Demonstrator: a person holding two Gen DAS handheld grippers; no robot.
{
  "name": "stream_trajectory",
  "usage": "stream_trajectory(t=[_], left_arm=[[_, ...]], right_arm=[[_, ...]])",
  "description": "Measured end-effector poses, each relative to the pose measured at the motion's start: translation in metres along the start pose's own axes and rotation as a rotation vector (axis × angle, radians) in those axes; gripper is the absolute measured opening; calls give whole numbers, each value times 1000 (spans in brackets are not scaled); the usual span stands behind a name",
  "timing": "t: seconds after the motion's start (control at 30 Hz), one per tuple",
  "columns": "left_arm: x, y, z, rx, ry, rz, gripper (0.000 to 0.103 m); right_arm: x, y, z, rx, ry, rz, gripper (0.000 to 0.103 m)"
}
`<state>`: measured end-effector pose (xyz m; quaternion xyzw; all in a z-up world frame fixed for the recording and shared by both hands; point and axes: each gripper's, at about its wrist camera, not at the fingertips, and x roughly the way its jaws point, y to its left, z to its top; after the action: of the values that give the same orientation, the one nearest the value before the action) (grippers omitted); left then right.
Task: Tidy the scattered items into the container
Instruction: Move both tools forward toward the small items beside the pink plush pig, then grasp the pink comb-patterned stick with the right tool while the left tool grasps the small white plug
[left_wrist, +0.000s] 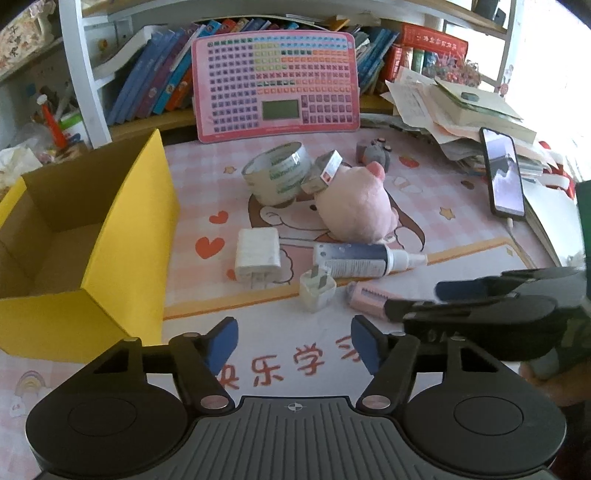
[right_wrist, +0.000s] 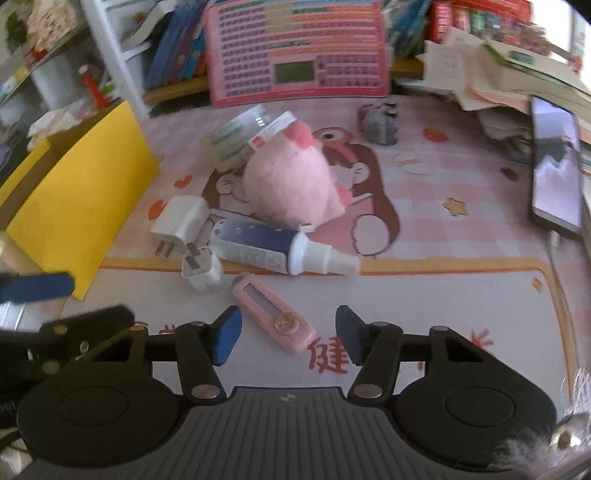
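A yellow cardboard box (left_wrist: 122, 236) stands open at the left, seen also in the right wrist view (right_wrist: 81, 195). On the pink desk mat lie a pink plush pig (left_wrist: 354, 203), a tape roll (left_wrist: 275, 171), a small carton (left_wrist: 323, 171), a white charger (left_wrist: 256, 254), a small white plug (left_wrist: 317, 290), a spray bottle (left_wrist: 362, 260) and a pink utility knife (right_wrist: 273, 314). My left gripper (left_wrist: 293, 345) is open and empty above the mat's front. My right gripper (right_wrist: 288, 336) is open, its jaws on either side of the knife's near end; it also shows in the left wrist view (left_wrist: 424, 299).
A pink keyboard toy (left_wrist: 277, 85) leans against shelved books at the back. A phone (left_wrist: 504, 171) leans on a stack of papers (left_wrist: 454, 107) at the right. A small grey toy (left_wrist: 373, 151) sits behind the pig. Pens and clutter stand left of the box.
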<state>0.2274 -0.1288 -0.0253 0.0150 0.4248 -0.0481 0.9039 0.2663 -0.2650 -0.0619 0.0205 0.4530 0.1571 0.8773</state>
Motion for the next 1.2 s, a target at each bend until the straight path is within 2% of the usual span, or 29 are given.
stream_trajectory(t=[0.1,0.2,0.3,0.33,0.4,0.5,0.67,0.83,1.13,1.17,1.2], left_arm=[[7,-3,6,-8,8,17,62],[16,-4,10,-39,27,24,61],[27,-7,13,-61,49,23,60],[31,-8,14,-67,56,22,59],[38,-13,16,-71,67,18,59],[50,-20,20,-65,72,15,58],[73,-28,25,-64,102,30,49],[86,-29,30,-67,92,67,46],[101,-25,32,-78,100,82,33],[100,-24,32,-75,97,80,28],[99,-23,31,-77,96,75,28]], right_arm=[[10,3,3,-57,19,22,54],[21,1,3,-98,45,42,51],[26,2,2,-167,35,56,41],[26,2,2,-189,34,64,32],[24,-2,1,-208,36,71,29],[21,-11,-1,-204,36,63,29],[17,-20,-4,-195,30,71,29],[17,-19,-4,-209,27,73,29],[20,-8,-7,-296,13,60,37],[19,-7,-8,-309,10,56,36],[19,-6,-9,-321,7,56,33]])
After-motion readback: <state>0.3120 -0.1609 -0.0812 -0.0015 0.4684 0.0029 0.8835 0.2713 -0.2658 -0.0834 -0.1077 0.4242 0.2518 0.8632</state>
